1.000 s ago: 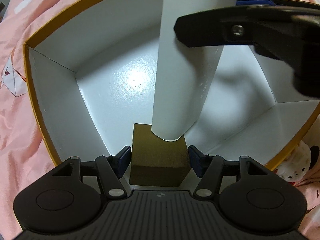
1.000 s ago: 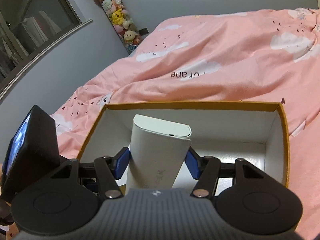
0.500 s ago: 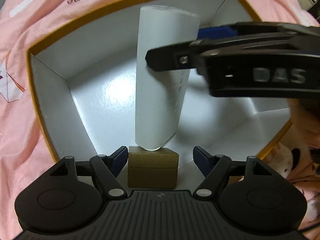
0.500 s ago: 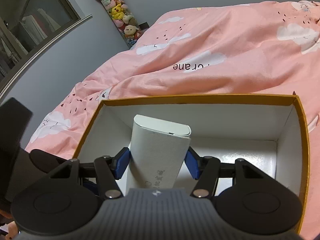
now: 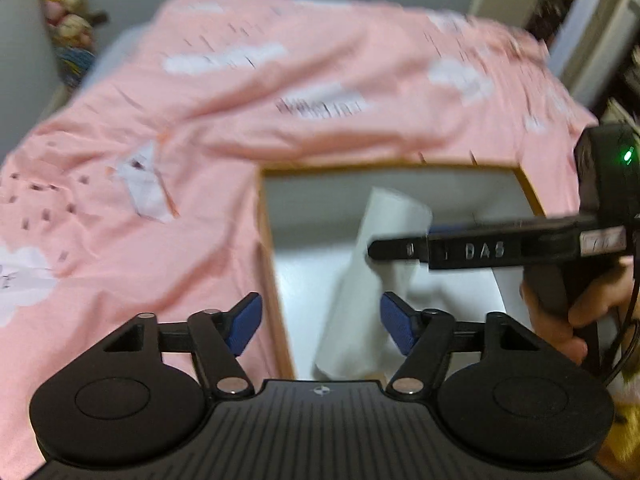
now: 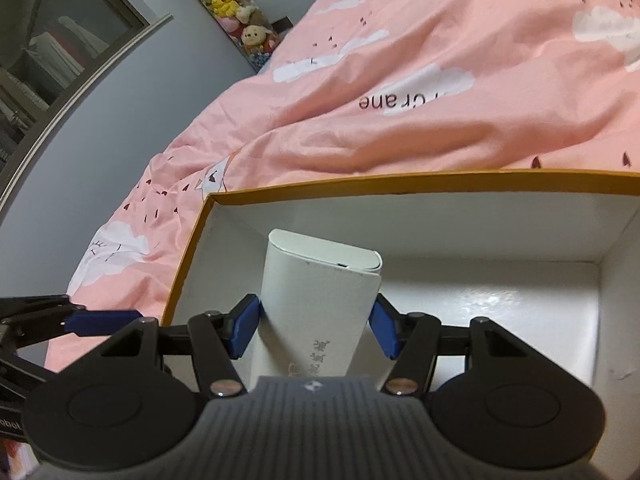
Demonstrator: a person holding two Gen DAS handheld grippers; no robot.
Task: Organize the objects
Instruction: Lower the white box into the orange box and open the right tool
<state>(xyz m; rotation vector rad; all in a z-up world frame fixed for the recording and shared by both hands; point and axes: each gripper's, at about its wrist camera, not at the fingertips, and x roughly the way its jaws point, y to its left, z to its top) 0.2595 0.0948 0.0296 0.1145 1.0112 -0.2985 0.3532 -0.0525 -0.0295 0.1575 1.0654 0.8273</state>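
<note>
A tall white carton point(image 6: 320, 288) stands tilted inside the orange-rimmed white box point(image 6: 400, 184). My right gripper point(image 6: 316, 320) is shut on it, both blue pads pressed to its sides. In the blurred left wrist view the carton point(image 5: 360, 312) is pinched by the right gripper's black finger point(image 5: 404, 249) over the box point(image 5: 269, 264). My left gripper point(image 5: 320, 320) hangs above the box's left rim; its jaws are closing and nothing is held between them. One of its blue fingertips point(image 6: 104, 316) shows left of the box. The small brown box is out of sight.
The box lies on a bed with a pink cloud-print cover point(image 6: 400, 120). A person's hand point(image 5: 592, 304) holds the right gripper's handle. Plush toys point(image 6: 232, 4) hang on the grey wall behind, and a dark window is at the far left.
My left gripper let go of the small brown box on the floor of the big box, rose out and swung left over the rim. The right gripper kept the carton and shifted slightly.
</note>
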